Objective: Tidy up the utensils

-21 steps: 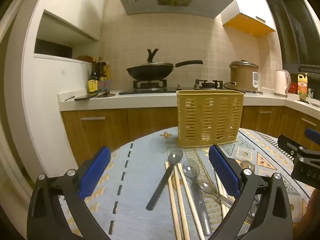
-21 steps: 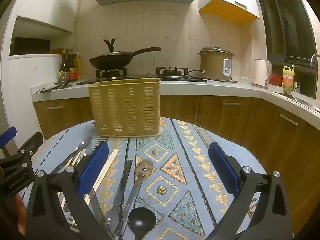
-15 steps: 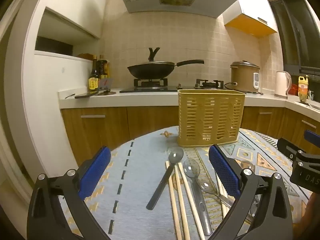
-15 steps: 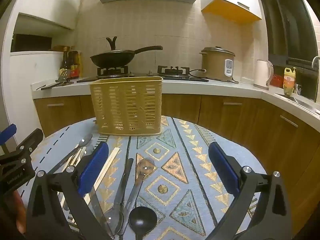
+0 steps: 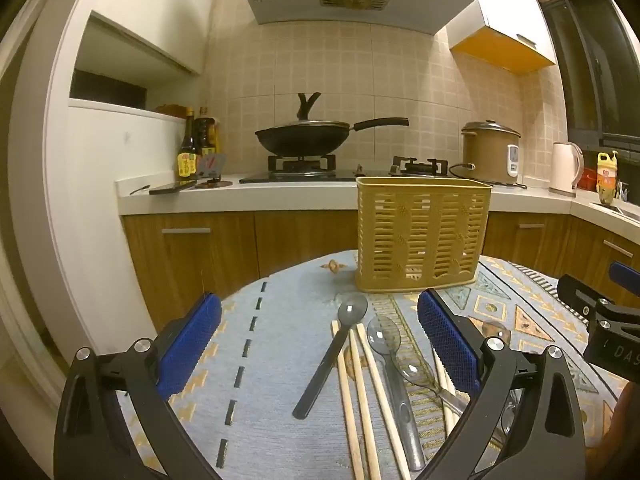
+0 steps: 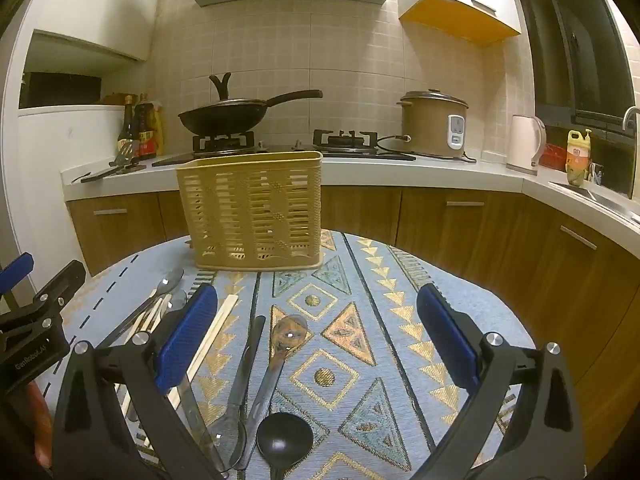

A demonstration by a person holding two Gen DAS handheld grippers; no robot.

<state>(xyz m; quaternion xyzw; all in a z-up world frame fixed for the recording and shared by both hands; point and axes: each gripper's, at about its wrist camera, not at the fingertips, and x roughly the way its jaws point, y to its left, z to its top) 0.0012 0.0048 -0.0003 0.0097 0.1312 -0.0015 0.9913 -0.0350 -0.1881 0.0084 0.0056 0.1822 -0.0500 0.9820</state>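
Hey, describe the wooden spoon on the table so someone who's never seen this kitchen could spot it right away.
Start at the tan slotted basket standing on the patterned tablecloth, then come toward the camera along the cloth. Among the utensils lying there, the wooden spoon lies bowl toward the basket. It alone has a brown, mottled wooden bowl; its neighbours are metal, black or pale sticks.

wok (image 5: 304,140), rice cooker (image 6: 434,122), kettle (image 6: 525,144)

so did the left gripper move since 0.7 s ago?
Yes. In its own view the yellow utensil basket and stove sit lower in frame than before, so the left gripper has tilted up slightly.
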